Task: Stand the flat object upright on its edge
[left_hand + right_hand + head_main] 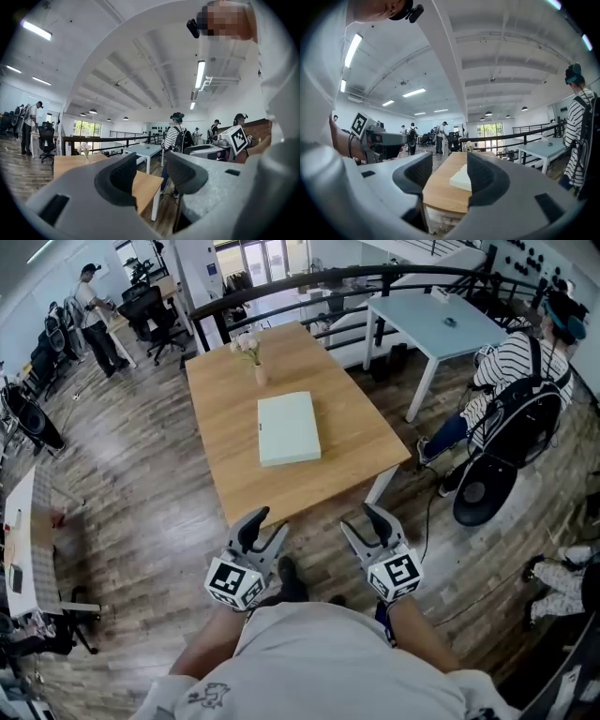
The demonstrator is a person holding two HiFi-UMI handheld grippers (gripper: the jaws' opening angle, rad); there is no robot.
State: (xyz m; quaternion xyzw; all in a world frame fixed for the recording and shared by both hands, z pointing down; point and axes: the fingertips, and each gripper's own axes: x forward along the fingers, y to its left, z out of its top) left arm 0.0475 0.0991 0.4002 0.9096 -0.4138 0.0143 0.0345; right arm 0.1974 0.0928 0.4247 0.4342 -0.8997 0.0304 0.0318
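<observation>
Shirt (328, 662) cut off at lower edge | left gripper (267, 529), right gripper (366, 526) held wide, empty | flat object (289, 427) laid flat on bench (225, 437), long axis toward frame top, half-hidden behind jaw in right gripper view

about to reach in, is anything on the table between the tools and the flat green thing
Nothing visible. Bare wood runs from the flat green object to the near edge of the table, where the left tool and right tool hang open. The flower vase stands beyond it.

Open-plan office — plank floor (141, 521), wooden worktop (225, 427), white table (422, 324) beside a black railing (356, 273), strip lights (200, 73) overhead.
</observation>
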